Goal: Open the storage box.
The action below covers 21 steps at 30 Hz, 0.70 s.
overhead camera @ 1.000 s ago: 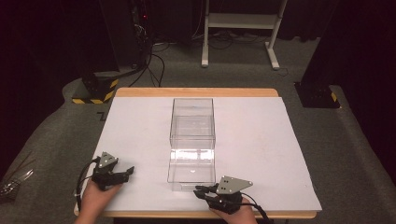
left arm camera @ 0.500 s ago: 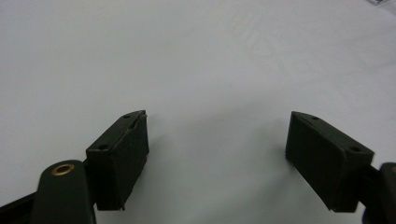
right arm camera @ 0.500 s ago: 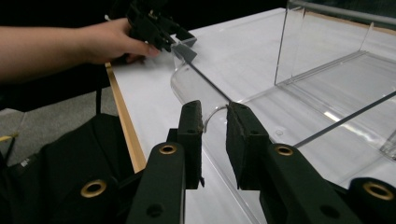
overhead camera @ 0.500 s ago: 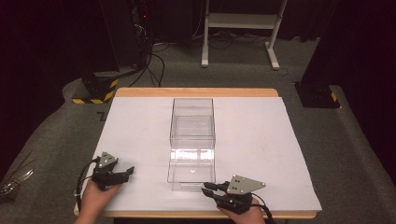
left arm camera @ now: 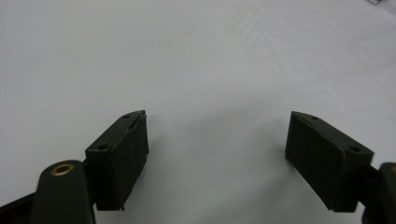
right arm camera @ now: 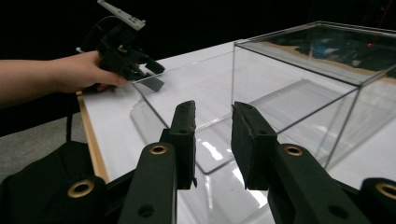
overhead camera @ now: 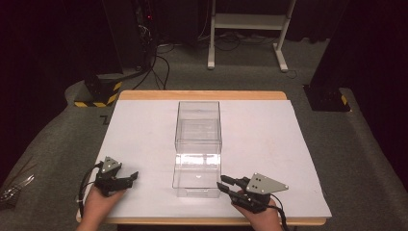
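High view: clear acrylic box [overhead camera: 198, 144] mid-table, right gripper [overhead camera: 226, 186] just beside its near end; left gripper view: left gripper [left arm camera: 217, 154] wide open, empty; right gripper view: jaws just opening, narrow gap, nothing held—widen, square w/ wall.

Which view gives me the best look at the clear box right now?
The high view: the whole clear box shows there, standing mid-table between both grippers. The right gripper view has its near corner and walls close up, cut off at the edge, beyond the right gripper. The left gripper view faces bare white table.
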{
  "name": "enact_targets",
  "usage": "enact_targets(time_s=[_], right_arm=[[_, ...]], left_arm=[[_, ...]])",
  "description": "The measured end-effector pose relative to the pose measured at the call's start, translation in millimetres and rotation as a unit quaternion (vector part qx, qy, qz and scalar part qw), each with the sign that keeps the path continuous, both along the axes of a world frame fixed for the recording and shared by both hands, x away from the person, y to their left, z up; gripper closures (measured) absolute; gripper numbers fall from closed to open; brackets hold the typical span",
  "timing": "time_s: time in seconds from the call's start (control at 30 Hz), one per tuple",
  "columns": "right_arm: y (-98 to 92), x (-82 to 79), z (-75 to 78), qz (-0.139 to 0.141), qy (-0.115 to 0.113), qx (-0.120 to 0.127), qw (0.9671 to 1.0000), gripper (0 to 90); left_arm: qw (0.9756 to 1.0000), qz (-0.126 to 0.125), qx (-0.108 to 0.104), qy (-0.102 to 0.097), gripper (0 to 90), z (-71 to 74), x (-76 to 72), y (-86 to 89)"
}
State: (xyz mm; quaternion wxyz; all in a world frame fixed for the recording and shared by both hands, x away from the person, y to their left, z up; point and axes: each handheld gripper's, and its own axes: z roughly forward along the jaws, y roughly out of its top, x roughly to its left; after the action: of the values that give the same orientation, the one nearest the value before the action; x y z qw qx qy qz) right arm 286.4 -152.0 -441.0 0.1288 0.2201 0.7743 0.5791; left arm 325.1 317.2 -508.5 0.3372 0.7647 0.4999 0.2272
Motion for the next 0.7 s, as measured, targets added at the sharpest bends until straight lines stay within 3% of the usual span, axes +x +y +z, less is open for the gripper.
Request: enact_targets(time_s=[0.47, 0.7], right_arm=[[-20.5, 17.7, -4.4, -0.058, -0.010, -0.010, 0.9982, 67.6], [-37.2, 27.5, -9.5, -0.097, 0.003, -0.011, 0.9952, 65.0]], left_arm=[[1.0000, 0.000, 0.000, 0.000, 21.5, 0.0, 0.0, 0.0], [1.0000, 0.000, 0.000, 0.000, 21.5, 0.0, 0.0, 0.1]])
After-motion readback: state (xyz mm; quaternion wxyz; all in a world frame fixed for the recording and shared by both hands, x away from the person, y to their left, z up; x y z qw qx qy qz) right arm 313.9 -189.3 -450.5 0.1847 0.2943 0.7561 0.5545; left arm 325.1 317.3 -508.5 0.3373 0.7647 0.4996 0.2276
